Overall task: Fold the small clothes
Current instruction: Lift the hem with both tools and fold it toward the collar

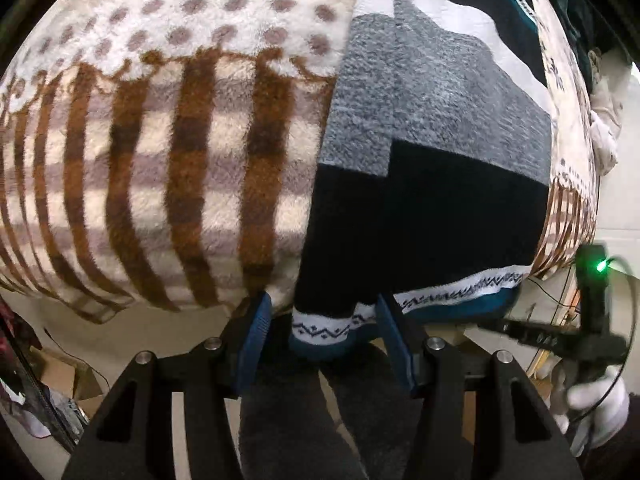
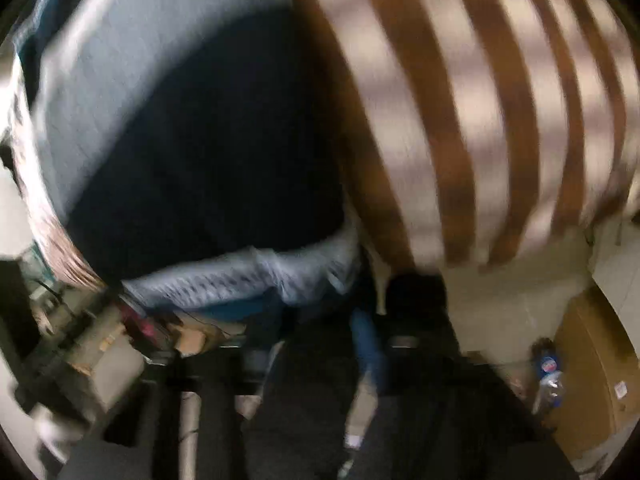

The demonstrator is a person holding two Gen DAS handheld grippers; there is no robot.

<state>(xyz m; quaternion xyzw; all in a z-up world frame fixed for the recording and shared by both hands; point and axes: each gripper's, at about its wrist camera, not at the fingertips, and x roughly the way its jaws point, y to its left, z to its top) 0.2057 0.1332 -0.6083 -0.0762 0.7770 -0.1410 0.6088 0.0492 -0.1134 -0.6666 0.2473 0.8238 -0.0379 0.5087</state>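
A fleece garment [image 1: 432, 128] in grey, black and white blocks lies flat on a brown-striped blanket [image 1: 160, 152]. Its patterned white hem [image 1: 460, 286] runs along the near edge. A folded cuff [image 1: 326, 330] with the same zigzag trim hangs over that edge. My left gripper [image 1: 324, 340] is open, with its blue pads [image 1: 258, 332] on either side of the cuff and a gap on the left. My right gripper [image 1: 520, 328] comes in from the right, held by a white-gloved hand [image 1: 600, 400]. The right wrist view is blurred; my right gripper [image 2: 384, 320] sits near the hem [image 2: 248, 276], and its jaws are unclear.
The blanket covers a raised surface whose near edge drops to a pale floor [image 1: 140, 336]. A cardboard box [image 2: 592, 368] and a plastic bottle [image 2: 548, 376] stand on the floor at the right. Cables [image 1: 560, 300] hang below the hem. Boxes and clutter [image 2: 120, 340] lie at the left.
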